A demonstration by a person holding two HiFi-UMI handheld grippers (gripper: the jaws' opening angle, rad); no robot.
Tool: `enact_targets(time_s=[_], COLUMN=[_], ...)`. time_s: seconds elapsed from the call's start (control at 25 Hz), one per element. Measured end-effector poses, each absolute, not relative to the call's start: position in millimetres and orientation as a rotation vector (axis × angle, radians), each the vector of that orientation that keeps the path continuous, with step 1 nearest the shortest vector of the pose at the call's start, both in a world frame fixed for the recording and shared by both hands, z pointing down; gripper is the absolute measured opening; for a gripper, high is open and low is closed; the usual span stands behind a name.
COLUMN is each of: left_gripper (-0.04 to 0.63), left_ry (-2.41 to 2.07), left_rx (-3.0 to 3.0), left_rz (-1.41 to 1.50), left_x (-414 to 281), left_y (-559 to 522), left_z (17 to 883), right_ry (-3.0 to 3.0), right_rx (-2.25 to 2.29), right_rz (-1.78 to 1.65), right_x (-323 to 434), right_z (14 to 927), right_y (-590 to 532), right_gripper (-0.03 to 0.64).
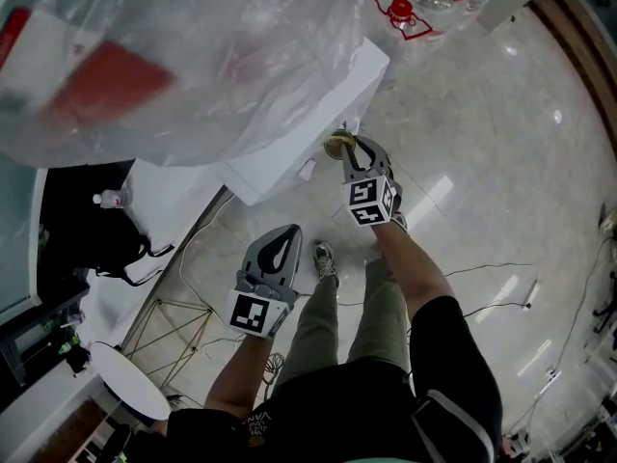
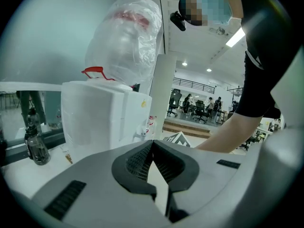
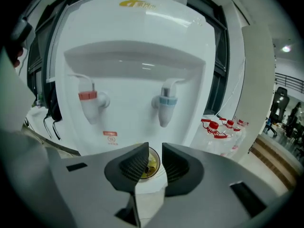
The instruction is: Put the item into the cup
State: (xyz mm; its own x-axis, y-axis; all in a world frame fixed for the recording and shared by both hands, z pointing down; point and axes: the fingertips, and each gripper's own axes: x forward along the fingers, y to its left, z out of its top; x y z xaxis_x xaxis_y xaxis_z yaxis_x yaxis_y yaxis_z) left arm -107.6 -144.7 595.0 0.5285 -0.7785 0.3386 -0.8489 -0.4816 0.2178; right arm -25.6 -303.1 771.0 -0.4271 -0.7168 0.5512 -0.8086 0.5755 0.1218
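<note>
**R gripper at the cup under the dispenser taps, L gripper idle**

Right gripper (image 1: 353,144) is up against the front of the white water dispenser (image 1: 313,104). In the right gripper view its jaws (image 3: 155,149) stand a little apart w/ a narrow gap. The cup (image 3: 152,163) shows in that gap and behind the left jaw. Can't tell if either jaw touches it.

Cup is white w/ yellowish stuff inside; what that stuff is can't be made out. It sits low on the dispenser (image 3: 133,75) front, below and roughly between the red tap (image 3: 88,97) and the blue tap (image 3: 166,101). Head view shows the cup (image 1: 336,147) just ahead of the gripper tips, close to the dispenser wall.

Left gripper (image 1: 288,231) is lower and nearer the body, well apart from the cup, out over the floor (image 1: 482,162). In the left gripper view the jaw tips (image 2: 152,142) are pressed together w/ nothing between them. That view looks at the dispenser (image 2: 102,118) from the side.

A big bottle wrapped in a clear plastic bag (image 1: 174,56) sits on top of the dispenser; same bag (image 2: 126,42) in the left gripper view. Spare water bottles w/ red caps (image 1: 415,8) stand beside the dispenser, also seen at the right (image 3: 221,131). A small bottle (image 2: 36,144) stands on a ledge at far left.
</note>
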Motion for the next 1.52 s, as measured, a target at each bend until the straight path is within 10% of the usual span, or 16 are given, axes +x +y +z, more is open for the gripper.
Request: enact_targets(time_s=[1.52], left_gripper=[0.020], left_ry=[-1.290], left_rx=[2.676], left_rz=[0.161], left_x=[-80.1], left_y=[-116.6], left_z=[406.9], right_ry=[-2.607], right_rx=[1.482], right_rz=[0.257], right_x=[16.5], right_z=[414.6], right_y=[-139.9], right_gripper=[0.057])
